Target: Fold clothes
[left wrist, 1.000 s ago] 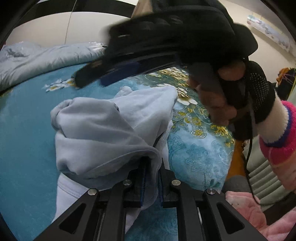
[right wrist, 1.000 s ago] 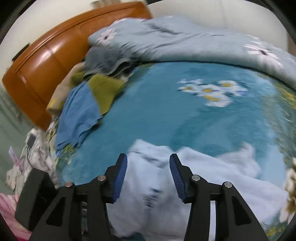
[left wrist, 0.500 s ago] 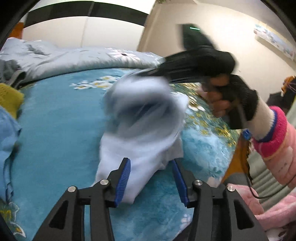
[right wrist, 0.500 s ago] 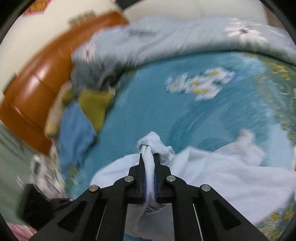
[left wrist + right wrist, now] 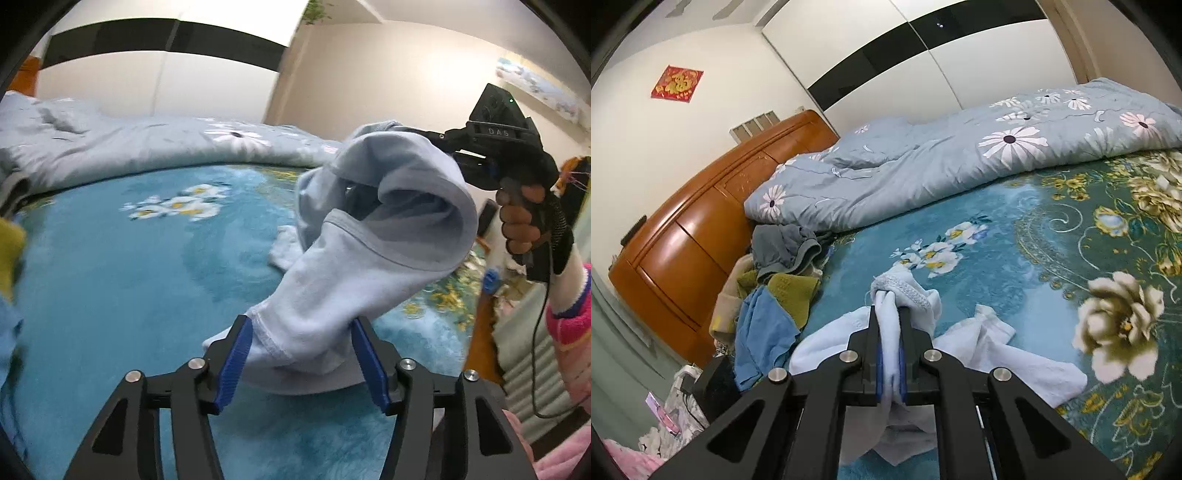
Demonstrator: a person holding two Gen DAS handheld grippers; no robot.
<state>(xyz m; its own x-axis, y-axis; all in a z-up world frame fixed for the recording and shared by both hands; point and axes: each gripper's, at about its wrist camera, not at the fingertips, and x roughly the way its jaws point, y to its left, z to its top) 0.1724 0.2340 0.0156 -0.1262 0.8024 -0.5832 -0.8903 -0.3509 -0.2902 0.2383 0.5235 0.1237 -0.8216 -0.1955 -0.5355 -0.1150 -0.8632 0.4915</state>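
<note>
The right gripper (image 5: 890,354), jaws clamped on the pale blue garment (image 5: 384,258), lifts it off the bed (image 5: 110,280) so it hangs between the left gripper's (image 5: 303,354) apart jaws.

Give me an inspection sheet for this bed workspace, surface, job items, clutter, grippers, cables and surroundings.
Surface: teal floral blanket covering the bed.
Job's things: pale blue garment, lifted at one end, the rest trailing onto the blanket.
Clutter: heap of unfolded clothes by the wooden headboard; grey floral duvet bunched along the far side.
Grippers: right gripper shut on the garment; left gripper open, fabric lying between its fingers.
Cables: black cable hanging from the right gripper's handle.
Surroundings: wardrobe doors, red wall decoration.
</note>
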